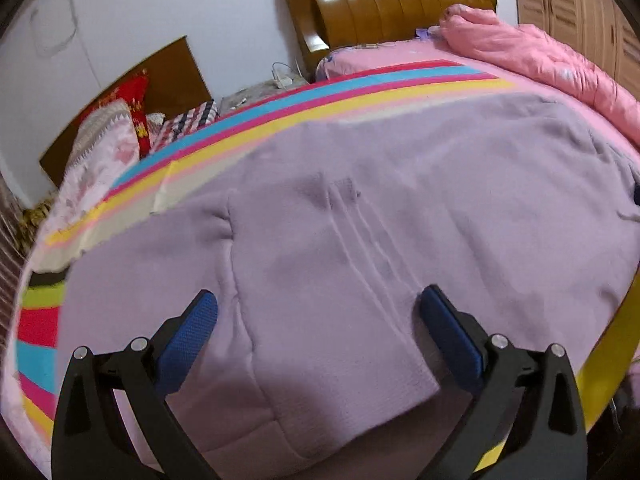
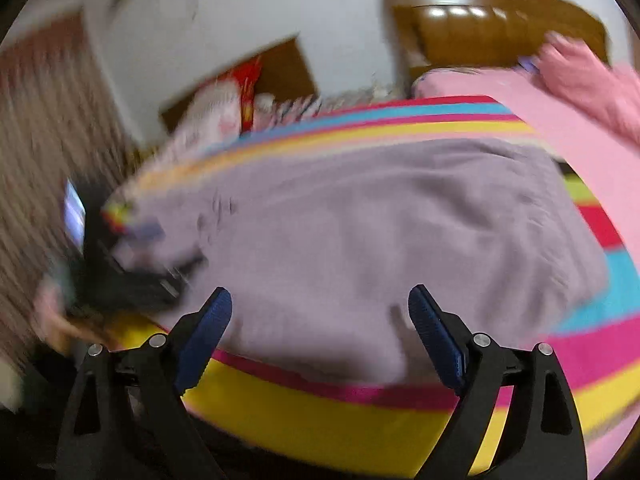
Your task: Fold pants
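Two tongs (image 1: 318, 306) (image 2: 320, 306) agape, lilac pants (image 1: 340, 260), unlabelled

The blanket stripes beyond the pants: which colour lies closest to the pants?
The pale cream stripe borders the lilac pants; yellow, pink and blue lie farther off.

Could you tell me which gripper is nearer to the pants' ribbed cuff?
Left. The left gripper hangs open right over the pants, its fingers straddling the ribbed cuff. The right gripper is open over the pants' near edge by the striped blanket; no cuff shows there.
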Tool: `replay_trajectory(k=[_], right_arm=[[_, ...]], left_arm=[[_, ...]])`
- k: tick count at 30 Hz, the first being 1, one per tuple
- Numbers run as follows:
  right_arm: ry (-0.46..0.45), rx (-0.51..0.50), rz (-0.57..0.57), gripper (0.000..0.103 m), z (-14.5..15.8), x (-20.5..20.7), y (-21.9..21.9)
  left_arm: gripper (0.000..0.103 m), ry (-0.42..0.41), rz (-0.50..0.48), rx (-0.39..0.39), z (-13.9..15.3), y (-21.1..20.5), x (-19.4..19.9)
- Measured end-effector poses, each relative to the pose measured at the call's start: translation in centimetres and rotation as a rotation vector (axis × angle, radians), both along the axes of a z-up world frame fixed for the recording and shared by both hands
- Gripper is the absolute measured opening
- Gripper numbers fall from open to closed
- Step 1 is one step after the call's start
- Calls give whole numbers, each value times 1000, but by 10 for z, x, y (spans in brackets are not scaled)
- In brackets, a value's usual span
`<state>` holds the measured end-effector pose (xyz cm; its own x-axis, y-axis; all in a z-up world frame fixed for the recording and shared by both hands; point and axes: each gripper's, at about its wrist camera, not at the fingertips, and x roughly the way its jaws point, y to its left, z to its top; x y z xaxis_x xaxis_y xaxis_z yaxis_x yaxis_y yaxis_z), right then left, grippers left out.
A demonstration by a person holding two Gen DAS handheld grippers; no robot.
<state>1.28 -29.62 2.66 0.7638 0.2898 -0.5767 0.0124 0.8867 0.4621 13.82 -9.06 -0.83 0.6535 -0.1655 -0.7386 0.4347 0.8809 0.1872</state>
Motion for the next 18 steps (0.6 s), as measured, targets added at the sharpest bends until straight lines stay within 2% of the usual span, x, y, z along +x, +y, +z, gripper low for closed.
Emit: replay_trajectory(k=[3,6,9,12,15,18], right_arm=[[16,132,-93,87,-6,-24,-41],[80,139,-169,87,-17,-32,-62],[122,169,-170,87,-27,-23,-69],[129,142,-178,87,-30,-9,-71],[143,97,-232,85,-31,6,-74],[187,78,-238,86,-30,9,-72]], left_arm=[[102,80,6,-75,-7,11,9],[102,98,8,-97,-10,11,11],[102,80,11,-80,-7,13,11],[102,65,14,-69,-4,13,7],[102,64,15,-70,-3,13,5],[102,64,16,-72,-1,11,2]])
